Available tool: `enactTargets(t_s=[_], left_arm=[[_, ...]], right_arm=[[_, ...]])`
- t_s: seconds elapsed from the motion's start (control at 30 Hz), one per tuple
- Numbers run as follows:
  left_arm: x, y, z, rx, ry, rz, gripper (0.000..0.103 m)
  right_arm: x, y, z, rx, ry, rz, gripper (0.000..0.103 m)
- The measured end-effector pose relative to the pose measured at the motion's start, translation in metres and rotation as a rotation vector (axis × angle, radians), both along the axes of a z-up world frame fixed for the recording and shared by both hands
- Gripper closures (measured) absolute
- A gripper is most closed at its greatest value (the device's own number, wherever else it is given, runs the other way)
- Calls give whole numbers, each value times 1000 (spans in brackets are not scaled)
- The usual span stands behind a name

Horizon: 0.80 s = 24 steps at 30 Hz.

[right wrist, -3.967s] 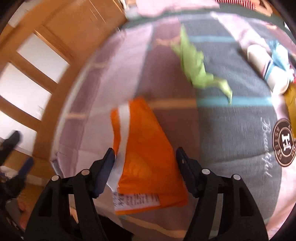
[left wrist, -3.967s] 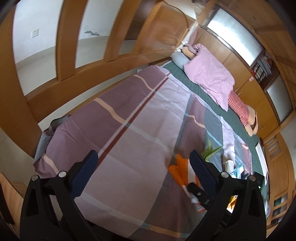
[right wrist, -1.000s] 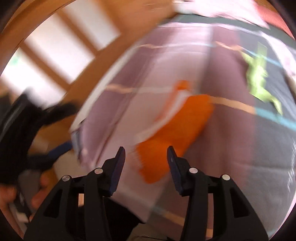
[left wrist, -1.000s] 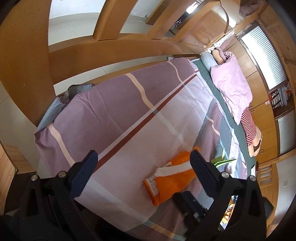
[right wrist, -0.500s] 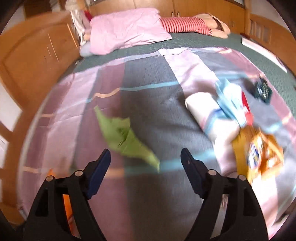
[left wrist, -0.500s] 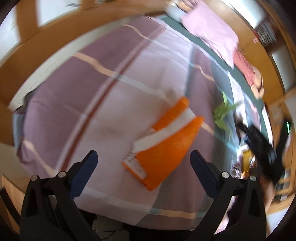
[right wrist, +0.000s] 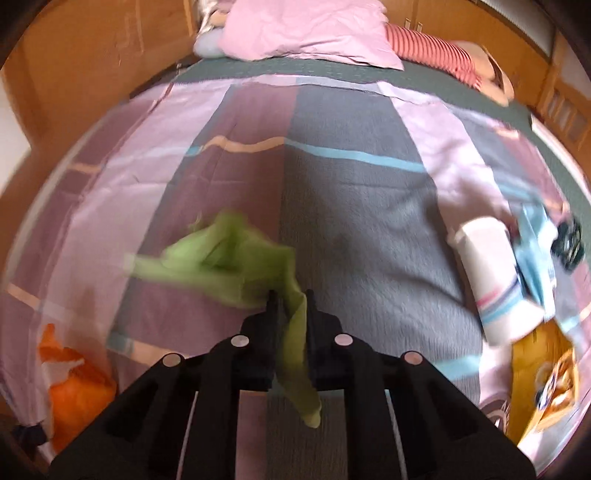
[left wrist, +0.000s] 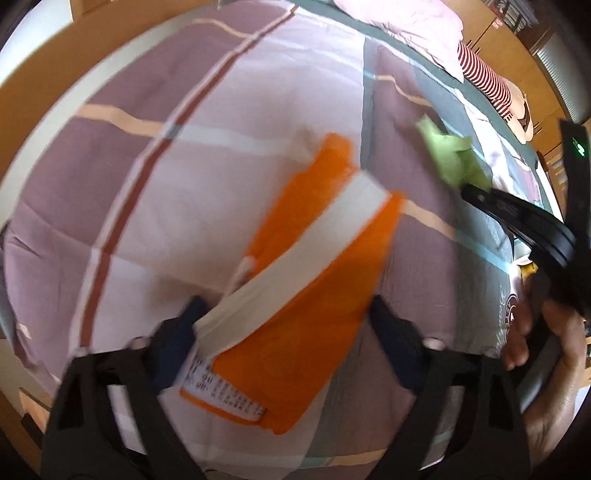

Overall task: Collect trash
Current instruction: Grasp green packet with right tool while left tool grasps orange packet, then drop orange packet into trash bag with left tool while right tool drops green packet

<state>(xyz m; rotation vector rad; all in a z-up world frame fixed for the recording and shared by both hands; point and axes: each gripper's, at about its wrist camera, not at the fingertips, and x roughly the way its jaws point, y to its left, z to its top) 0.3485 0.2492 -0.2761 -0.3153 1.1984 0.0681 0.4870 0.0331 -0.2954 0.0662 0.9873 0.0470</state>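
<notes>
An orange bag with a white band (left wrist: 310, 266) lies flat on the striped bedspread. My left gripper (left wrist: 288, 336) is open, its fingers on either side of the bag's near end. The bag's corner also shows in the right wrist view (right wrist: 74, 384). My right gripper (right wrist: 290, 295) is shut on a crumpled green wrapper (right wrist: 221, 258), which trails back between the fingers. From the left wrist view the green wrapper (left wrist: 450, 155) and the right gripper's black body (left wrist: 517, 218) show at the right.
A white paper roll (right wrist: 491, 269), a light blue wrapper (right wrist: 535, 254), a dark small item (right wrist: 569, 243) and a yellow snack packet (right wrist: 550, 380) lie on the bedspread at right. Pink pillow (right wrist: 306, 29) and striped cushion (right wrist: 432, 48) lie at the headboard.
My right gripper has swung from the orange bag to the green wrapper and closed on it. My left gripper has moved down over the orange bag's near end.
</notes>
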Motion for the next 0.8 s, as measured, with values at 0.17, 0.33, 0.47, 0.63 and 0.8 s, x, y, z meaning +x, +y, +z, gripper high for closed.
enactTargets(t_s=[0.17,0.33,0.47,0.63,0.8], left_arm=[[-9,0,16,-81,-75,-8,29],[-31,-22,63,-94,-300,-109,29],[-50,-49,90,-168,-418,-239,29],[-81,-91,114,-361,-487,-445,29],[-116,-148,131,-468,-509,-702,29]], right_arm=[[-37,-18,30,99,-33,4,89],[-109,-43,91,137,-138,58,89],[-181,-78,133,113,-234,72,89],[-279,-139,159,19,-270,64,89],[-360,-187,142,-61,-147,105,89]])
